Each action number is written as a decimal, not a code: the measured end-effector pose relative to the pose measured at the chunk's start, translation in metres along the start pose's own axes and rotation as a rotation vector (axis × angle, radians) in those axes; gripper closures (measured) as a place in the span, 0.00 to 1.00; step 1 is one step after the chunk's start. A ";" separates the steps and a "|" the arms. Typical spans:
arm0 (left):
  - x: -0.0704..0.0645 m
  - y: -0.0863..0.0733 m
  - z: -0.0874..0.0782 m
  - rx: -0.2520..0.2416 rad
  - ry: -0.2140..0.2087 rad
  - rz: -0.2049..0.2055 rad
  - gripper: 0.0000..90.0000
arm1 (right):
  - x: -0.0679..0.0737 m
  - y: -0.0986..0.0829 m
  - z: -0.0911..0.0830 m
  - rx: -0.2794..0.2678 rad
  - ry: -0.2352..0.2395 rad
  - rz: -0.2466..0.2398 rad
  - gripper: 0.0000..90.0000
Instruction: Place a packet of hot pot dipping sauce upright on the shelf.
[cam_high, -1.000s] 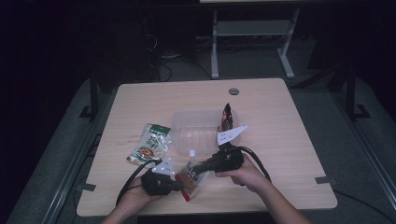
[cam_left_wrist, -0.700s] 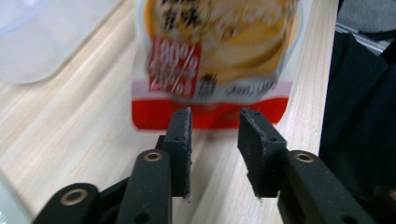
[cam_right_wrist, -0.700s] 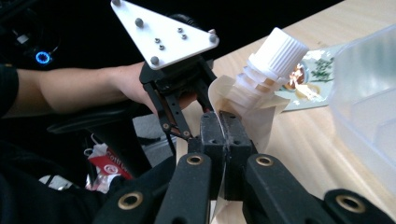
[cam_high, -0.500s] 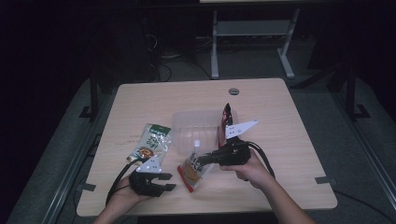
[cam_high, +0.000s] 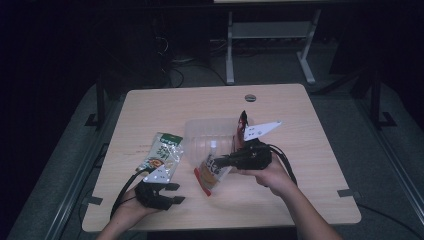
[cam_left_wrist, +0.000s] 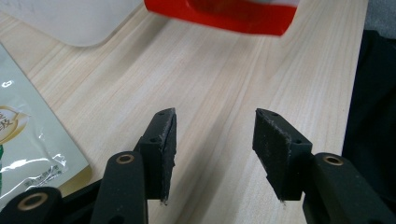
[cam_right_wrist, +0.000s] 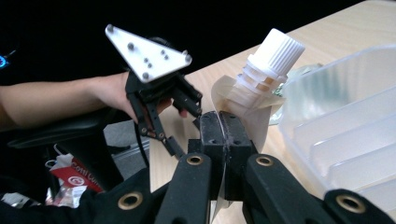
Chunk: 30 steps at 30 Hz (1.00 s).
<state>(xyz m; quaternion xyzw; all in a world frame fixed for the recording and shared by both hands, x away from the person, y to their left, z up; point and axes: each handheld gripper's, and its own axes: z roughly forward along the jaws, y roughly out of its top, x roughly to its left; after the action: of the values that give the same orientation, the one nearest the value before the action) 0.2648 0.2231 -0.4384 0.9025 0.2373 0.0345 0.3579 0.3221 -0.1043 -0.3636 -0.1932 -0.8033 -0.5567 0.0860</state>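
Firmly held: spouted pouch in the right gripper

Right gripper (cam_high: 223, 161) has its fingers (cam_right_wrist: 211, 135) pressed together on the edge of the spouted pouch (cam_high: 214, 171), whose white cap (cam_right_wrist: 276, 51) rises just beyond the fingertips in the right gripper view. A clear plastic tray (cam_high: 212, 131) sits just past the pouch on the desk (cam_high: 310, 150). Left gripper (cam_high: 175, 192) rests low over the desk with its fingers (cam_left_wrist: 163, 140) spread apart and nothing between them; the pouch's red bottom (cam_left_wrist: 224, 14) lies ahead of them, a green-and-white packet (cam_high: 162, 155) to their side.
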 end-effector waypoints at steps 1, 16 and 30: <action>0.000 0.000 -0.001 0.003 0.001 -0.003 0.55 | 0.000 0.002 -0.001 -0.005 -0.002 0.001 1.00; 0.001 -0.001 0.000 -0.002 -0.008 -0.010 0.55 | -0.012 0.040 -0.021 -0.102 -0.101 -0.016 1.00; 0.000 -0.001 0.001 0.004 -0.017 -0.012 0.55 | -0.044 0.058 -0.022 -0.100 -0.277 0.024 1.00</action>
<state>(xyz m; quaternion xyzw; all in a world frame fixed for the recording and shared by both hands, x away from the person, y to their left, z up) 0.2646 0.2234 -0.4398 0.9019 0.2399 0.0241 0.3583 0.3842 -0.1164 -0.3213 -0.2816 -0.7763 -0.5632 -0.0289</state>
